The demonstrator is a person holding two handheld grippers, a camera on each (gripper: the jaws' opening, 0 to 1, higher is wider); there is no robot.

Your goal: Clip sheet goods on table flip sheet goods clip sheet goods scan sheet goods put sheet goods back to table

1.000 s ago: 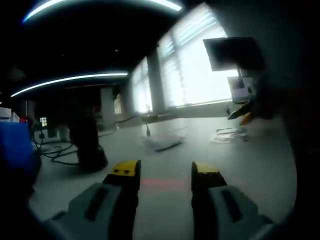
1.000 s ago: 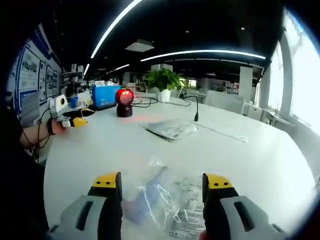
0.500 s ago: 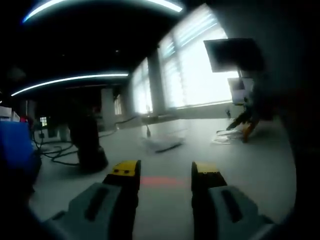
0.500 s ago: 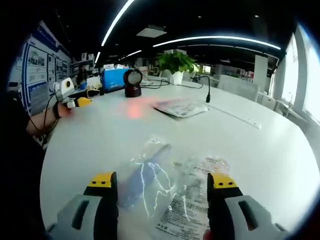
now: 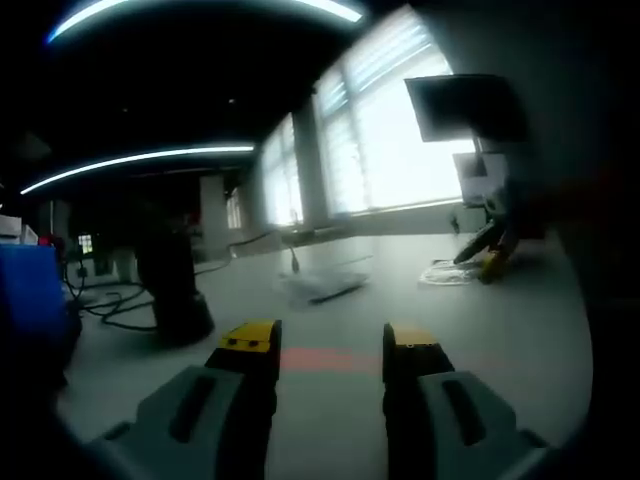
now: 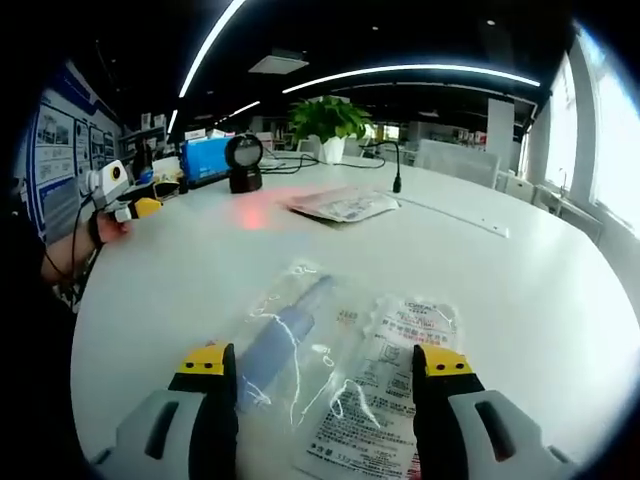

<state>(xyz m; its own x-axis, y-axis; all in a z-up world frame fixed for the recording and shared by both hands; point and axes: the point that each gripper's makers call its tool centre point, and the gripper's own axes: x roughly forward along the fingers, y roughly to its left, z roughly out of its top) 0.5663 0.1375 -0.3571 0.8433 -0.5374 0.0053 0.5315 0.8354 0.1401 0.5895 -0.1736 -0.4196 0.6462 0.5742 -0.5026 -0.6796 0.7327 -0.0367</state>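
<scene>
Right gripper view shows the right gripper (image 6: 325,368) with jaws wide apart over a flat plastic packet (image 6: 335,375) on the white table (image 6: 520,300). It looks light, floppy and slippery, so a pinch at its near edge seems best. The left gripper (image 5: 330,345) waits with jaws apart too.

The left gripper (image 5: 330,345) has two broad grey plastic jaws, each capped with a yellow tip over a black inner face, and each grey body carries a dark oblong slot along its top. The right gripper (image 6: 325,365) is built the same way: grey jaws, yellow caps, black inner faces, dark oblong slots. In the right gripper view the left gripper (image 6: 135,208) shows a yellow tip and a whitish rounded housing, with a thin dark cable looping from it past a dark band at the person's wrist.
</scene>
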